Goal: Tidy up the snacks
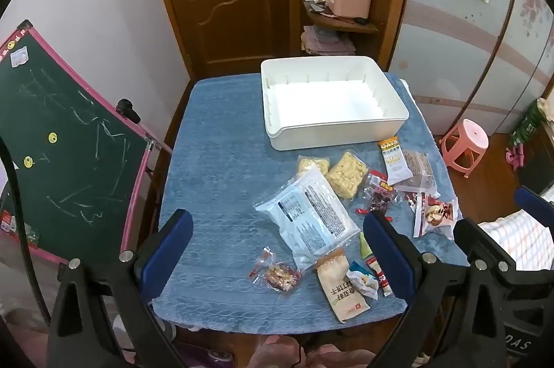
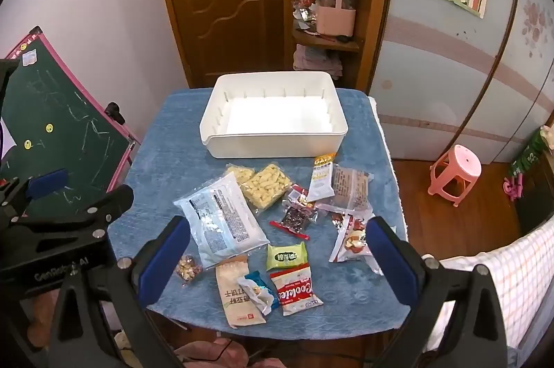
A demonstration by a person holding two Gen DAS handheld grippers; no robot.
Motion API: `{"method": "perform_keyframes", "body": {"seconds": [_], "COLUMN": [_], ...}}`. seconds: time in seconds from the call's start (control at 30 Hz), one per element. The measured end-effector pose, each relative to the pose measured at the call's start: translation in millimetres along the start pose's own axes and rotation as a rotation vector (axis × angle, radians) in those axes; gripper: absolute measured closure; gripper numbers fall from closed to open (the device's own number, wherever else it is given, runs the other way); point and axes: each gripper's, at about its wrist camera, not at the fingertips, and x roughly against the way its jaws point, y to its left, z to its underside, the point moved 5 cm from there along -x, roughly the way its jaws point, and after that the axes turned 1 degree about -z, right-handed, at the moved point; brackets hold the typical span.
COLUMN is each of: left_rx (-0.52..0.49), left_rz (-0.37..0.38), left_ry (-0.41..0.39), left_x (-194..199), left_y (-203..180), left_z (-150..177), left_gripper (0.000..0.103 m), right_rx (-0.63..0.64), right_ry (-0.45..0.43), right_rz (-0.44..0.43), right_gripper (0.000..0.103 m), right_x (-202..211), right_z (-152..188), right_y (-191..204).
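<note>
- Your left gripper (image 1: 277,250): jaws spread wide, holding nothing, hovering over the near left of the blue cloth (image 1: 214,160).
- Your right gripper (image 2: 277,257): jaws equally wide, empty, above the near snacks.
- White bin (image 2: 273,125): far centre of the cloth, nothing inside.
- Large pale-blue packet (image 2: 221,222): centre, lying flat, just near of the bin.
- Two yellow puff bags (image 2: 263,184): between the packet and the bin.
- Green packet (image 2: 286,255), red-and-white Cookies pack (image 2: 296,290), tan biscuit pouch (image 2: 235,291): near edge.
- Oats bar (image 2: 322,177), clear brown-cake bag (image 2: 351,186): right, near the bin.
- Pink stool (image 2: 455,172): on the floor, far right.
</note>
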Motion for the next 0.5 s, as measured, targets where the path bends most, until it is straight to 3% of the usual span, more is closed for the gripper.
{"method": "perform_keyframes", "body": {"seconds": [0.5], "left_rx": [-0.004], "left_rz": [0.010], "left_ry": [-0.010], "left_x": [10], "left_y": [1], "left_z": [3], "left_gripper": [0.005], "right_rx": [-0.008], "right_ry": [0.000], "right_rz": [-0.014], "right_gripper": [0.001], "right_x": [6], "right_z": [-2], "right_y": [4]}}
